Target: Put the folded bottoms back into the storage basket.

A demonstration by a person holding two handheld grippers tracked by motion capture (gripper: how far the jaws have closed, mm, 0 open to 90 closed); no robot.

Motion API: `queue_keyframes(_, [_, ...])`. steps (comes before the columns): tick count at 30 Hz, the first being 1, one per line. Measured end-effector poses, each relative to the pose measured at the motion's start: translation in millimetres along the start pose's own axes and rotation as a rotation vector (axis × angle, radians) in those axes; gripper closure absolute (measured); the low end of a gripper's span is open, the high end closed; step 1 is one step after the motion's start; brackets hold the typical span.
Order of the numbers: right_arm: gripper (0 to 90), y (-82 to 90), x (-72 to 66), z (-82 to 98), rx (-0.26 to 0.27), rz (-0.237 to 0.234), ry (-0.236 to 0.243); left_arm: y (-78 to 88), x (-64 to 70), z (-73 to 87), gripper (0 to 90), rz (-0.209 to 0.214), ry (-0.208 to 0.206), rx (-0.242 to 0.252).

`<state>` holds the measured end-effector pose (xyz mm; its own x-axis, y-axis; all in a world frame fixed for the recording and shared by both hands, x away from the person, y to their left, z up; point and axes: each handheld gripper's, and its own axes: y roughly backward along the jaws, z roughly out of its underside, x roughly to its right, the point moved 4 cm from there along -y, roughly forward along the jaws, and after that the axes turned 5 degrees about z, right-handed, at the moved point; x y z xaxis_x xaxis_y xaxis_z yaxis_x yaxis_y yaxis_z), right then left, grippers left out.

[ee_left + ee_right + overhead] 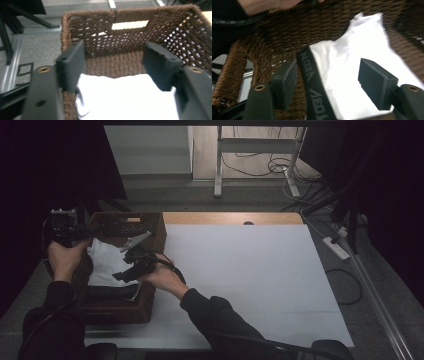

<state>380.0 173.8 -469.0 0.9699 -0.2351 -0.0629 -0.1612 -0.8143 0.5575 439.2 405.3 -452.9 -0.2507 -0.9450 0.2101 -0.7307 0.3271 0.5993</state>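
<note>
basket walls hem garment, mat open

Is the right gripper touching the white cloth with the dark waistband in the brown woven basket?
Apart. In the right gripper view, the right gripper stands open above the white cloth, jaws clear.

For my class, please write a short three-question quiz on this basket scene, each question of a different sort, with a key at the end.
1. True or false: the white garment lies inside the brown wicker basket.
2. Multiple choice: what runs along one edge of the garment in the right gripper view? A) a zip B) a dark lettered band C) a row of buttons
3. Short answer: how do the jaws of the left gripper and the right gripper stand?

Key
1. True.
2. B: the dark lettered band runs along the white cloth.
3. Both stand open, with nothing clamped; the garment lies beneath them in the basket.
</note>
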Motion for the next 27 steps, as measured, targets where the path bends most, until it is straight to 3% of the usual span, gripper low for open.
queue_keyframes(3, [25.8, 14.2, 8.4, -4.5, 0.012, 0.009, -0.021, -2.5, 5.5, -0.4, 21.8, 0.025, -0.013, 0.013])
queue_keyframes(5, [20.6, 24.0, 12.7, -6.4, 0.018, 0.006, -0.029, -10.6, 17.1, -1.0, 14.1, 0.082, -0.026, 0.006])
queue_keyframes(6, [18.1, 28.8, 14.9, -7.0, 0.022, 0.013, -0.027, -10.6, 17.1, -1.0, 13.4, 0.082, -0.026, 0.006])
queue_keyframes(7, [15.3, 33.7, 16.8, -7.1, 0.021, 0.02, -0.026, -17.7, 25.8, -1.3, 9.6, 0.122, -0.036, 0.0])
queue_keyframes(9, [11.1, 42.6, 20.4, -5.9, 0.011, 0.024, -0.022, -21.9, 30.3, -1.3, 2.3, 0.137, -0.04, -0.006])
queue_keyframes(11, [6.0, 51.0, 24.0, -3.1, -0.012, 0.031, -0.022, -33.2, 42.5, -2.7, 1.4, 0.166, -0.053, -0.017])
queue_keyframes(12, [3.1, 54.7, 25.6, -1.1, -0.023, 0.032, -0.021, -33.2, 42.5, -2.7, 0.7, 0.166, -0.053, -0.017])
queue_keyframes(15, [1.1, 66.5, 30.3, 6.1, -0.039, 0.054, -0.02, -48.9, 56.8, -5.0, 0.3, 0.186, -0.038, -0.051])
queue_keyframes(20, [0.2, 82.8, 35.9, 16.9, -0.052, 0.075, -0.028, -67.6, 68.3, -4.8, 0.7, 0.215, -0.025, -0.093])
queue_keyframes(24, [0.0, 106.6, 41.8, 27.9, -0.051, 0.112, -0.027, -88.8, 74.9, 1.4, 8.7, 0.176, -0.027, -0.207])
queue_keyframes(27, [0.0, 121.6, 45.3, 33.0, -0.044, 0.128, -0.03, -101.0, 77.1, 10.3, 18.6, 0.188, -0.043, -0.287])
